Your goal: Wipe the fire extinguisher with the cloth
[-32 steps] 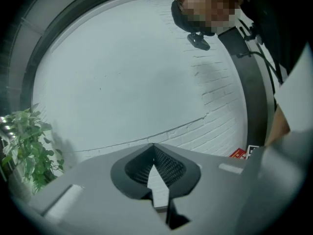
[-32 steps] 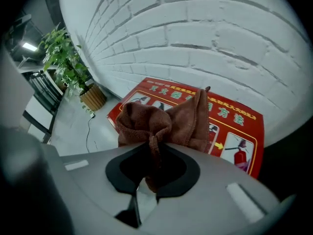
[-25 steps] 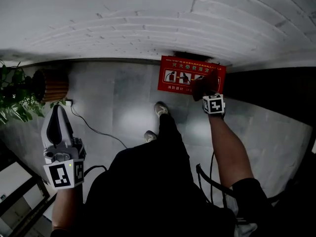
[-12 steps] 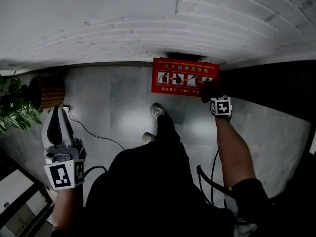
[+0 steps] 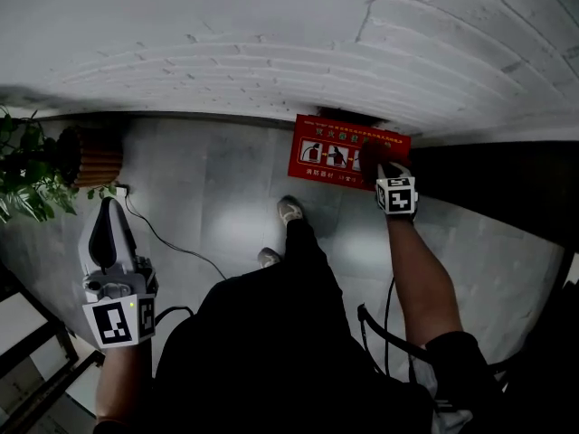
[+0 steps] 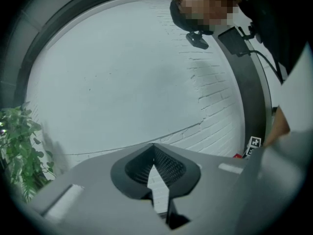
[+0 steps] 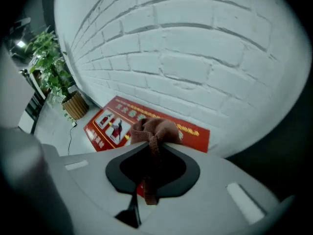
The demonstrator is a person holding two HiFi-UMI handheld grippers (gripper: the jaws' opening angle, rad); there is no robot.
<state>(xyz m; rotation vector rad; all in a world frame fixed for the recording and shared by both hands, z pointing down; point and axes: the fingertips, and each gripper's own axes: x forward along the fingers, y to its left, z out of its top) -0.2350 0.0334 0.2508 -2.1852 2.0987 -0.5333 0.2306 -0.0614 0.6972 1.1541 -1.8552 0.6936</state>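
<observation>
A red fire extinguisher box (image 5: 336, 148) with picture instructions on its lid lies on the floor against the white brick wall. My right gripper (image 5: 373, 161) is over the right part of the lid, pointing steeply down. It is shut on a bunched brown cloth (image 5: 369, 155). In the right gripper view the cloth (image 7: 154, 130) bulges past the right gripper (image 7: 151, 145) in front of the box (image 7: 108, 125). My left gripper (image 5: 109, 204) hangs far left over the grey floor. In its own view the left gripper (image 6: 154, 147) is shut on nothing, facing the wall.
A potted plant in a wicker basket (image 5: 92, 157) stands at the left by the wall. A black cable (image 5: 172, 239) runs across the floor from it. The person's shoes (image 5: 290, 209) are just before the box. A dark panel (image 5: 493, 172) borders the right.
The right gripper slid the cloth out to the right end of the box lid, then back a little to the left. The left gripper stayed where it was.
</observation>
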